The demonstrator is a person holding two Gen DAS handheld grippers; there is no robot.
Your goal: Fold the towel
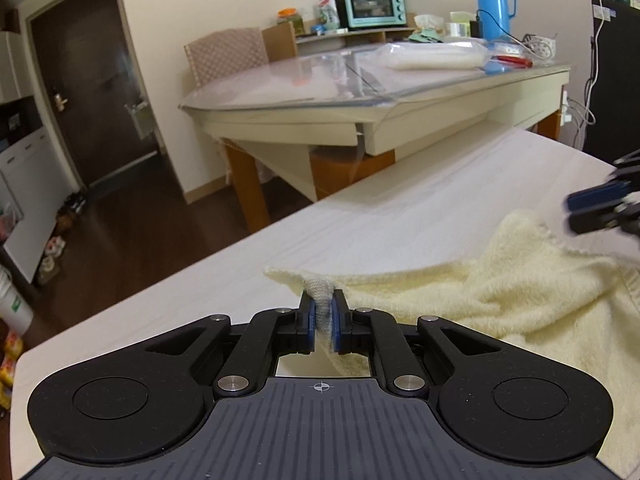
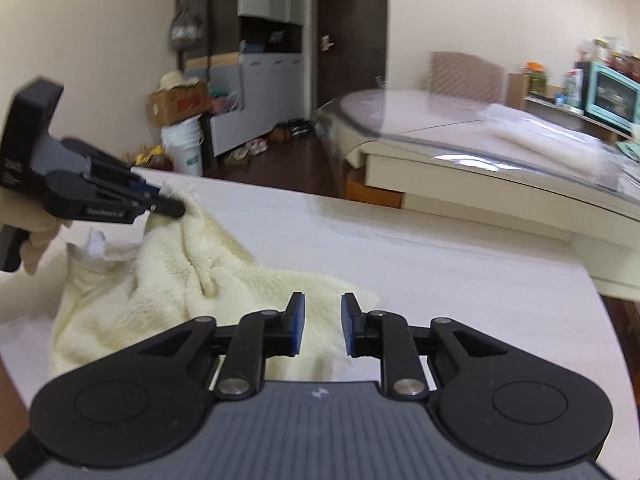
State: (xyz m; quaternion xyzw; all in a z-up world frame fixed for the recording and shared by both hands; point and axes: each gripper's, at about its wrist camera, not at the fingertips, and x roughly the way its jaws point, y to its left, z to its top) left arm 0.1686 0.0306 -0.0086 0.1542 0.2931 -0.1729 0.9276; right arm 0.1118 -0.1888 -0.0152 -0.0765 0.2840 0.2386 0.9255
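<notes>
Work surface: white rectangular tabletop (image 1: pixel 360 236), bare on its far portion.
Towel: pale yellow fluffy terry towel (image 1: pixel 500 304), lying crumpled on the near half of the tabletop, with folds and ridges running across it; one corner is lifted off the surface.
Left gripper: black two-finger gripper with blue pads (image 1: pixel 323 322), jaws clenched on a pinched-up hem of the towel; the fabric stands as a narrow strip between the pads. In the right wrist view the same gripper (image 2: pixel 176 210) holds the towel corner raised above the tabletop, and a gloved hand (image 2: pixel 34 236) grips its handle.
Right gripper: black two-finger gripper with blue pads (image 2: pixel 323 324), jaws parted with a clear gap, pads pressing on nothing. It sits over the towel's near edge. In the left wrist view it (image 1: pixel 576 212) appears blurred at the frame's right edge, just beyond the towel's far corner.
Background: glass-topped cream table (image 1: pixel 400 100) carrying a turquoise toaster oven (image 1: pixel 370 2) and a blue thermos jug (image 1: pixel 493 0).
</notes>
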